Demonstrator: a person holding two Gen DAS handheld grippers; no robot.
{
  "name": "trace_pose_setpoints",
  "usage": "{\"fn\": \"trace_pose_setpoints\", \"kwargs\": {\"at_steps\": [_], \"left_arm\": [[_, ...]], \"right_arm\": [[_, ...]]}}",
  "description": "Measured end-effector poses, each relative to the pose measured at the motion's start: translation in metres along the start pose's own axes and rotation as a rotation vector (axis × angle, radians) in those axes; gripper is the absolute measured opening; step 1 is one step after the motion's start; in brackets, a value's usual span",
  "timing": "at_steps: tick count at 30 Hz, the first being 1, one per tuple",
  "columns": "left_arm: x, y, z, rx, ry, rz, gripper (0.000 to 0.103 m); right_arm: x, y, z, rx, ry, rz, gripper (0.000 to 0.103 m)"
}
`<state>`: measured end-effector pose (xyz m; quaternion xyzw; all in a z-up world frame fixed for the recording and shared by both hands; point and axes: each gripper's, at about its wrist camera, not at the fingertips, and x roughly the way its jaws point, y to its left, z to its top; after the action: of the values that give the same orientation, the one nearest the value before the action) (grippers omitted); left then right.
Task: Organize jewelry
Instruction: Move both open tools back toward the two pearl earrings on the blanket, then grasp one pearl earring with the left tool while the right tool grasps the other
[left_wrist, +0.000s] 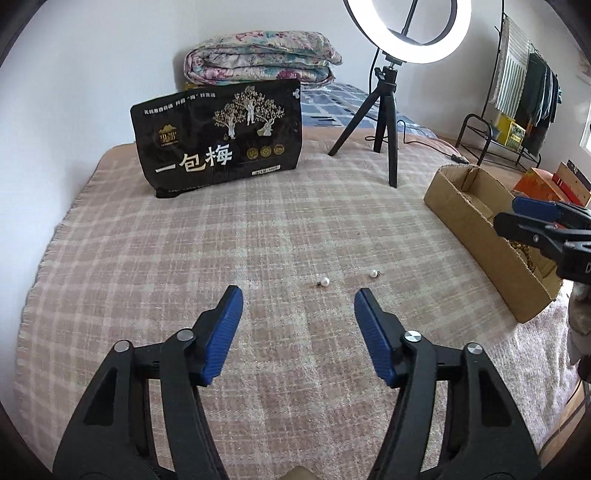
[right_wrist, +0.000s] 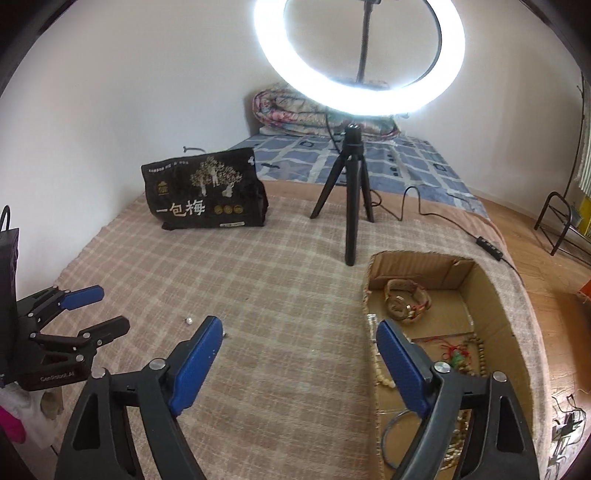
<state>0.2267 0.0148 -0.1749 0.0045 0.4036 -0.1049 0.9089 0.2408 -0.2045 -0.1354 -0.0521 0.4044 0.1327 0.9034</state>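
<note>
Two hand-held grippers hover over a bed spread with a pink plaid blanket (left_wrist: 184, 240), both with blue pads standing apart and nothing between them. Seen from the left wrist, the left gripper (left_wrist: 298, 298) points down at two pearl stud earrings lying loose on the blanket: one pearl earring (left_wrist: 324, 281) just ahead of its fingertips, a second pearl earring (left_wrist: 374, 274) a little to the right, the two near each other but not touching. The right gripper (right_wrist: 300, 326) hangs over the near left wall of an open cardboard box (right_wrist: 491, 291) at the bed's right side; its right finger hides part of the contents. Inside the box lie a wristwatch (right_wrist: 404, 301) on a tan strap, strings of pale beads (right_wrist: 480, 354), a red cord with a small green charm (right_wrist: 458, 356) and a thin bangle (right_wrist: 395, 428), partly cut off behind the finger. From the right wrist only one earring shows clearly; the other is largely hidden behind the left fingertip. At the back stand a black snack bag (left_wrist: 221, 136) printed with Chinese characters and a lit ring light (left_wrist: 406, 29) on a small black tripod (left_wrist: 384, 122), its top cropped by the frame. A folded floral quilt (left_wrist: 258, 55) lies against the wall.
</note>
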Motion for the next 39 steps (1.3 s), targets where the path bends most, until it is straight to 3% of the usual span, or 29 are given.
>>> {"fn": "trace_pose_setpoints", "kwargs": {"at_steps": [6, 13, 22, 25, 29, 39], "left_arm": [[0.021, -0.005, -0.001, 0.016, 0.038, -0.038, 0.046], [0.046, -0.011, 0.002, 0.023, 0.071, -0.062, 0.042], [0.07, -0.013, 0.003, 0.025, 0.099, -0.054, 0.038], [0.076, -0.013, 0.003, 0.028, 0.105, -0.053, 0.032], [0.082, -0.013, 0.005, 0.034, 0.106, -0.05, 0.032], [0.094, -0.01, 0.008, 0.03, 0.115, -0.043, 0.016]], "right_arm": [[0.035, 0.011, -0.016, 0.022, 0.09, 0.081, 0.058], [0.064, 0.021, -0.025, 0.009, 0.149, 0.149, 0.041], [0.088, 0.039, -0.023, -0.049, 0.185, 0.208, 0.032], [0.095, 0.044, -0.022, -0.074, 0.191, 0.214, 0.031], [0.102, 0.049, -0.02, -0.096, 0.196, 0.213, 0.031], [0.118, 0.055, -0.018, -0.11, 0.207, 0.223, 0.029]]}}
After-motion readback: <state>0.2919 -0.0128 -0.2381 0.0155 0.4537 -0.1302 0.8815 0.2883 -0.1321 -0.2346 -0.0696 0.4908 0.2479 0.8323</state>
